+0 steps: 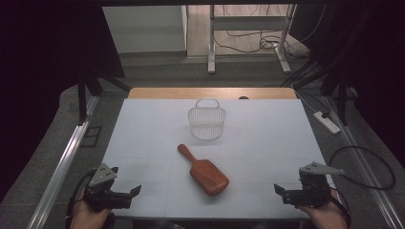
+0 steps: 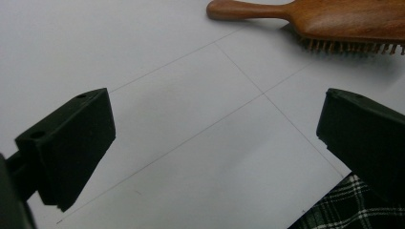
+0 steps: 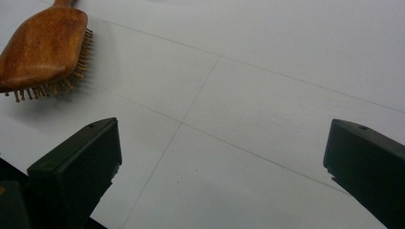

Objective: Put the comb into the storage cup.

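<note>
A brown wooden hairbrush [image 1: 204, 171] lies bristles down in the middle of the white table [image 1: 267, 138], its handle pointing to the far left. Behind it stands a white mesh basket [image 1: 206, 122] with a handle, upright and with nothing visible inside. At the table's near left corner my left gripper [image 1: 128, 194] is held open, pointing right towards the brush. Its jaws [image 2: 215, 129] stand wide apart over bare table, the hairbrush [image 2: 334, 19] beyond them. Near the front right corner my right gripper [image 1: 282, 191] is open too, jaws [image 3: 222, 152] spread with nothing between them, the hairbrush [image 3: 43, 47] off to its left.
A wooden strip [image 1: 212, 92] runs along the table's far edge. A power strip [image 1: 326, 121] and cables lie on the floor at the right, and metal frame legs [image 1: 211, 43] stand behind. Plaid cloth [image 2: 344, 205] shows below the table's near edge.
</note>
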A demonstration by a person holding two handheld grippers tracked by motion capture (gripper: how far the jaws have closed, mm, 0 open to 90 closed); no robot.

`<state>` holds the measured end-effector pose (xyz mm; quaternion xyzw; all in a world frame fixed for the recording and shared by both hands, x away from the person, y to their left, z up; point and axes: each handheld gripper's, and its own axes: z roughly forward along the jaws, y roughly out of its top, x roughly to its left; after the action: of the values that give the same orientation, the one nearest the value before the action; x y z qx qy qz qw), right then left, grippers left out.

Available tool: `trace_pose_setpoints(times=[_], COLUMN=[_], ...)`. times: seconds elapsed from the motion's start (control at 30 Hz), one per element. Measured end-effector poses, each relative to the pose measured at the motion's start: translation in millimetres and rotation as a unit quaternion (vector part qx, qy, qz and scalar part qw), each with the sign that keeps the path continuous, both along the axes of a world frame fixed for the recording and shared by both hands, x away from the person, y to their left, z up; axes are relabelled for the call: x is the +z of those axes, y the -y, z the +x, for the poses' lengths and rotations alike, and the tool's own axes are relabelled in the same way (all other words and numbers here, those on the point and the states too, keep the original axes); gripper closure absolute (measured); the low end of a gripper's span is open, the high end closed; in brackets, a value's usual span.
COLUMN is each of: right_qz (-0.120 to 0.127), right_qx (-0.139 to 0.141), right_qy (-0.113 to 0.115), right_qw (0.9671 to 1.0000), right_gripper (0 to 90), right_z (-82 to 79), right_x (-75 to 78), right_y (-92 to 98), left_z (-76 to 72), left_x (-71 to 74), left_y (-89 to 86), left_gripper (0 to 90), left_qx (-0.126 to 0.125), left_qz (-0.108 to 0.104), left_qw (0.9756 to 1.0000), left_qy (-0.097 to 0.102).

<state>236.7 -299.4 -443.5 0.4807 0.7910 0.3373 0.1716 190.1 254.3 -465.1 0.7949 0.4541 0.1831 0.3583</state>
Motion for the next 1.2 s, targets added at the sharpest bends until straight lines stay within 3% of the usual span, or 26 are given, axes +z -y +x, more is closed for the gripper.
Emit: trace_pose_setpoints(times=[0.9, 1.2], right_qz=[0.0, 0.0], right_qx=[0.02, 0.022], right_qy=[-0.005, -0.008], right_qw=[0.9998, 0.9997], right_gripper=[0.0, 0.0], right_z=[-0.5, 0.0], right_x=[-0.5, -0.7], right_y=[-1.2, -1.5], left_z=[4.6, 7.2], left_x=[-0.5, 2.5], left_y=[-0.2, -0.8], left_gripper=[0.1, 0.0], left_qx=[-0.013, -0.009], left_qz=[-0.005, -0.017], left_qw=[0.9997, 0.9995], left_qy=[-0.019, -0.026])
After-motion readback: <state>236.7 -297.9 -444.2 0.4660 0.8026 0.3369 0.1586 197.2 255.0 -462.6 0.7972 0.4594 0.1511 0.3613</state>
